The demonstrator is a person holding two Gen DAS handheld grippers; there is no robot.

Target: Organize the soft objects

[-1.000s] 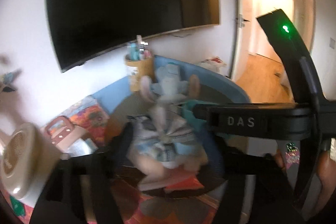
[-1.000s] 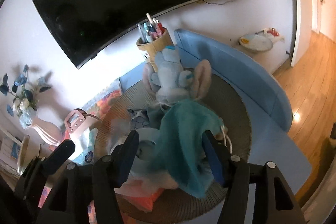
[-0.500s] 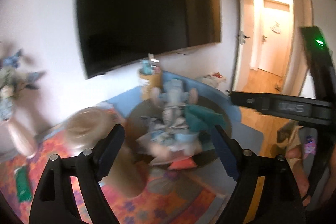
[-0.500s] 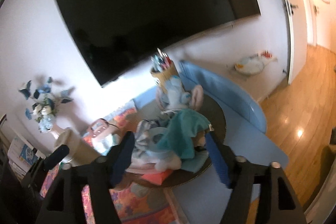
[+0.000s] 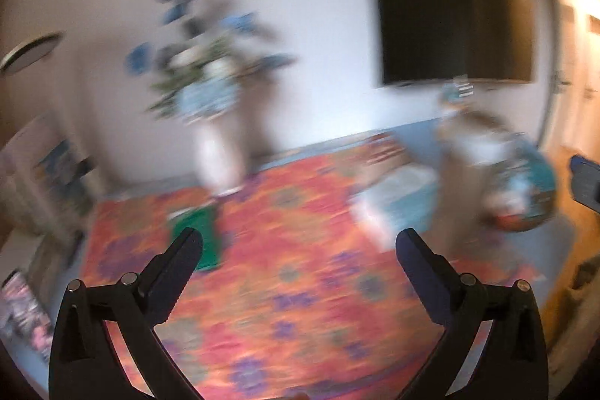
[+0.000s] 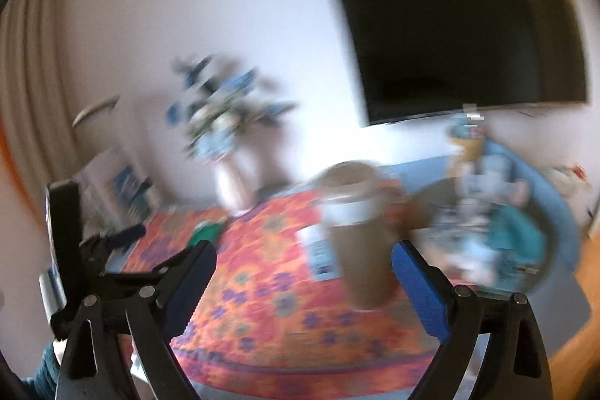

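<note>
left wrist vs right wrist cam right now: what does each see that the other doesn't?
Only the left wrist view: the bright doorway at its right edge.

Only the right wrist view: the tall tan bin upright on the rug, the curtain at left, and the left gripper from the side.

Both, blurred: the orange flowered rug, vase of blue flowers, wall TV, green item, and the pile of soft things at right. Both grippers are open and empty.
</note>
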